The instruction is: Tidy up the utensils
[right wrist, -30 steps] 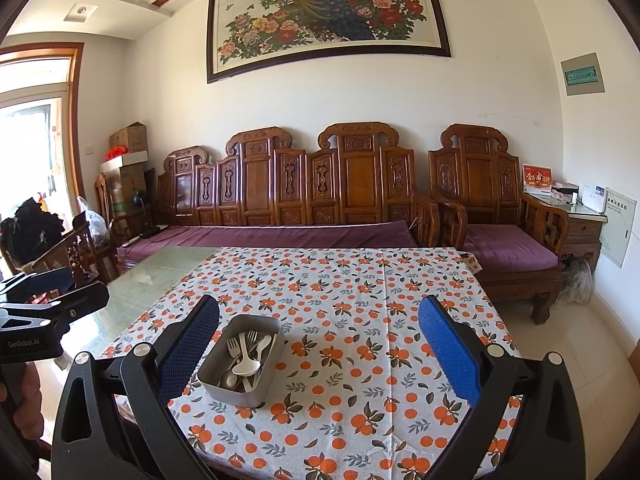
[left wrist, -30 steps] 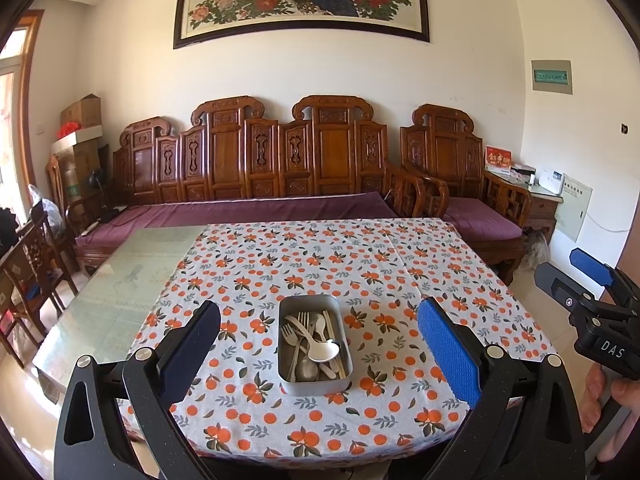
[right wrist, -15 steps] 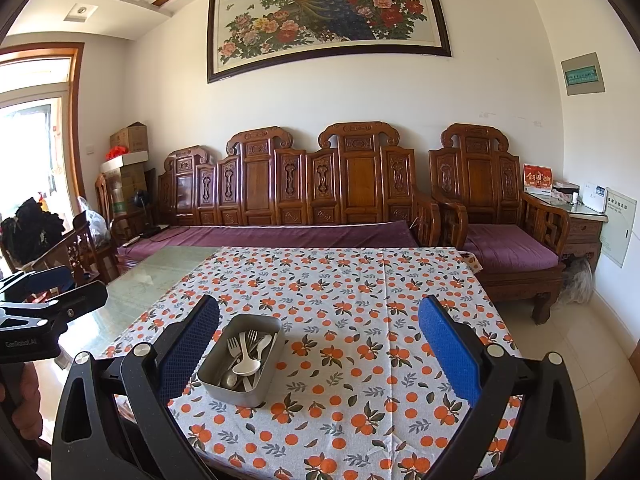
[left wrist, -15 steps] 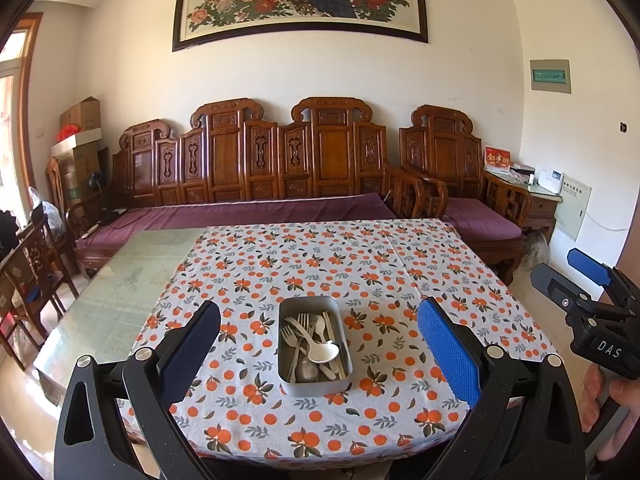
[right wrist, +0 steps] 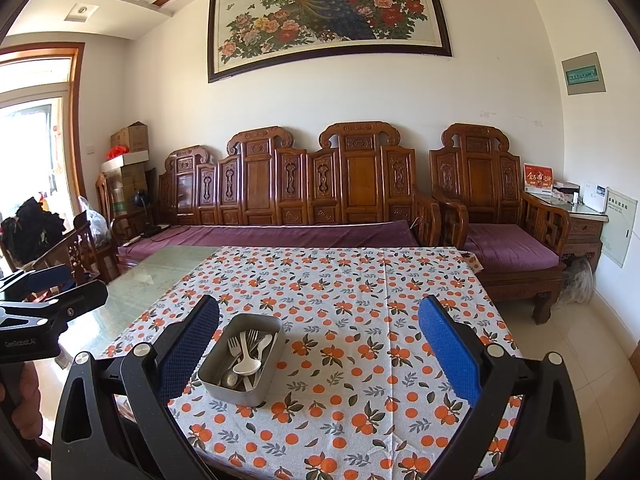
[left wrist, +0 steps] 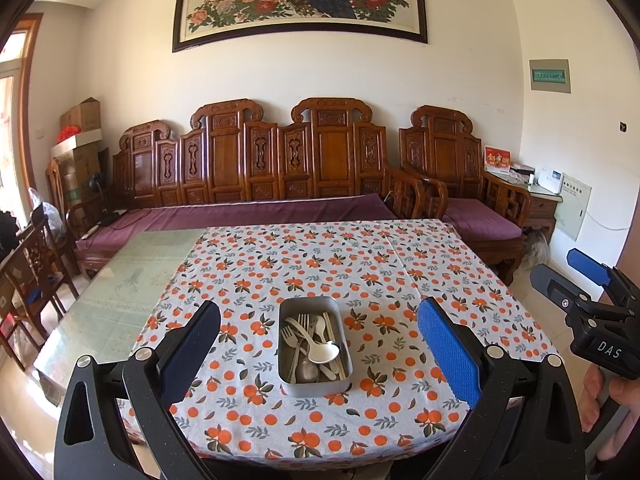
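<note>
A metal tin (left wrist: 297, 385) stands on the orange-patterned tablecloth (left wrist: 360, 272) near the table's front edge. It holds several forks, a white spoon (left wrist: 322, 353), a metal spoon and chopsticks. In the right wrist view the tin (right wrist: 224, 384) sits left of centre with the white spoon (right wrist: 247, 366) on top. My left gripper (left wrist: 318, 344) is open and empty, held above and in front of the tin. My right gripper (right wrist: 318, 344) is open and empty, to the right of the tin; it also shows at the right edge of the left wrist view (left wrist: 588, 280).
The cloth covers the right part of a glass-topped table (left wrist: 120, 292). A carved wooden sofa (left wrist: 280, 184) with purple cushions stands behind the table, an armchair (left wrist: 472, 200) at its right. A wooden chair (left wrist: 28, 272) stands at the left.
Both grippers have drifted only slightly; the view is almost unchanged. Nothing on the table has moved.
</note>
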`<state>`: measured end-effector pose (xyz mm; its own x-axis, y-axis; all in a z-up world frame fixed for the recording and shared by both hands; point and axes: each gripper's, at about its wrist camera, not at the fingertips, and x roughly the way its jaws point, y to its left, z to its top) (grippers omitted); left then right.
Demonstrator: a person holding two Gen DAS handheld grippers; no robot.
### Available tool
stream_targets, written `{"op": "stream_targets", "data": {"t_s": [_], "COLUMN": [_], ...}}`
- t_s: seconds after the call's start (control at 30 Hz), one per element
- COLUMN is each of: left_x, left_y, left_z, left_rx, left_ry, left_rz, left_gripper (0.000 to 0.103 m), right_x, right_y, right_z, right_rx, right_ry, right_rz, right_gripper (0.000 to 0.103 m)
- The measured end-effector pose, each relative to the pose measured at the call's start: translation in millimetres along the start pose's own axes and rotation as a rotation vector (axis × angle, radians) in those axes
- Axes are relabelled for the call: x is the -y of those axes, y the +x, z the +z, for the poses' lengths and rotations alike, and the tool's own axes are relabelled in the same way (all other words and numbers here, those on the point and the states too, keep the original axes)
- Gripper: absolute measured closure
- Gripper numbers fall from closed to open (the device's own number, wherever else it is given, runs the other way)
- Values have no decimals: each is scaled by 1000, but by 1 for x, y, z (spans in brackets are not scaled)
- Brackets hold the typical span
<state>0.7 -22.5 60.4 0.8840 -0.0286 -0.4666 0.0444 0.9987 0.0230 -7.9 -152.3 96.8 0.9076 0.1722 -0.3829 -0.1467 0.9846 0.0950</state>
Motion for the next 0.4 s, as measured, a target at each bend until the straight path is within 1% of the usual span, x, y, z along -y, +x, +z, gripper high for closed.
{"op": "stream_targets", "data": {"t_s": [0.4], "left_x": [0], "left_y": [2], "left_z": [0], "left_rx": [-9], "left_ry": [1], "left_rz": [4], "left_gripper": [8], "right_x": [0], "right_y": [0], "right_z": [0], "right_rx": [0], "right_ry": [0], "right_rz": [0], "right_gripper": [3]}}
